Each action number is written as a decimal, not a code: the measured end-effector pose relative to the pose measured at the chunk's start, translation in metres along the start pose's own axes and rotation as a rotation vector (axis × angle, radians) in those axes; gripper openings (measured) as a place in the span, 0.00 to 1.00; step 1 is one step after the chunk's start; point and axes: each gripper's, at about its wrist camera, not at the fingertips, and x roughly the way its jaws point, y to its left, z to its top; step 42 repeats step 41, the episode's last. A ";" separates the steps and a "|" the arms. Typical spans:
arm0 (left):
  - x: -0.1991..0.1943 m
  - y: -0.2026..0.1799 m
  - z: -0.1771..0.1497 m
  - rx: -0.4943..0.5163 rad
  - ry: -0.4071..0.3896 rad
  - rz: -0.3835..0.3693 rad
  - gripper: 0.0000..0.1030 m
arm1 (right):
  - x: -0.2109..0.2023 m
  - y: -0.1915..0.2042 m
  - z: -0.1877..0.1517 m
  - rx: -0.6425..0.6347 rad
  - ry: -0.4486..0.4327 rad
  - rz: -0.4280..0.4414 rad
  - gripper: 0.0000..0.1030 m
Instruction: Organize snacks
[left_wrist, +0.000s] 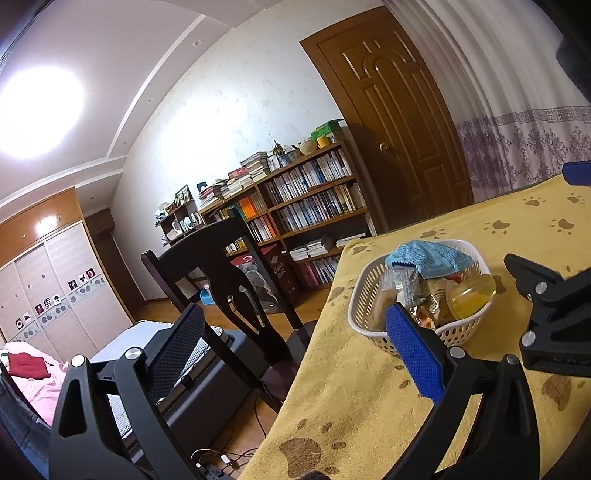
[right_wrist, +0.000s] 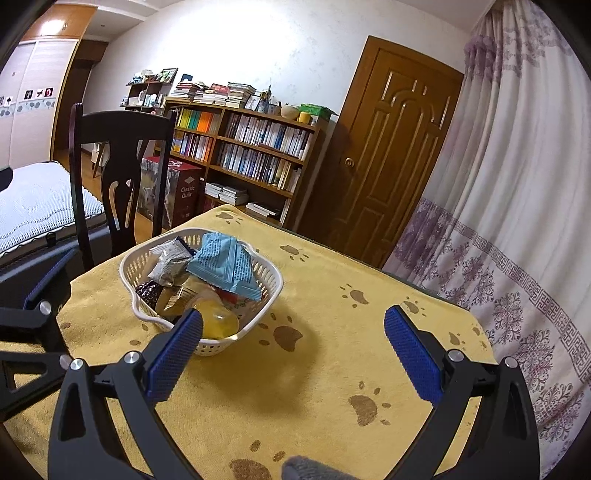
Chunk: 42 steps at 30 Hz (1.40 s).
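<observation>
— What stands behind the desk (right_wrist: 332, 369)?
— A dark wooden chair (right_wrist: 122, 155), a full bookshelf (right_wrist: 251, 147), and a brown door (right_wrist: 391, 147).
— And right?
— A patterned curtain (right_wrist: 517, 221).

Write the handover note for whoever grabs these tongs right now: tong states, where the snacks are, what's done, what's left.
Left tongs: open, empty, held over the table's edge beside the basket.
Right tongs: open, empty, hovering above the yellow paw-print tablecloth.
Snacks: all visible ones piled in the white slotted plastic basket: light blue printed packet on top, silver foil packet, clear yellow jelly cup at the near rim, dark packet.
Done: no snack lies loose on the visible cloth.
Left: probably only a check of the table parts outside both views.
</observation>
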 end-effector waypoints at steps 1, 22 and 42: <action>0.001 0.000 0.000 0.000 0.003 0.000 0.97 | 0.002 0.001 0.000 0.001 0.003 0.002 0.95; 0.018 -0.013 -0.010 0.023 0.065 -0.007 0.97 | 0.028 -0.002 -0.003 0.020 0.035 0.046 0.95; 0.008 -0.020 -0.001 -0.038 0.091 -0.127 0.97 | 0.019 -0.031 -0.017 0.068 0.075 0.033 0.95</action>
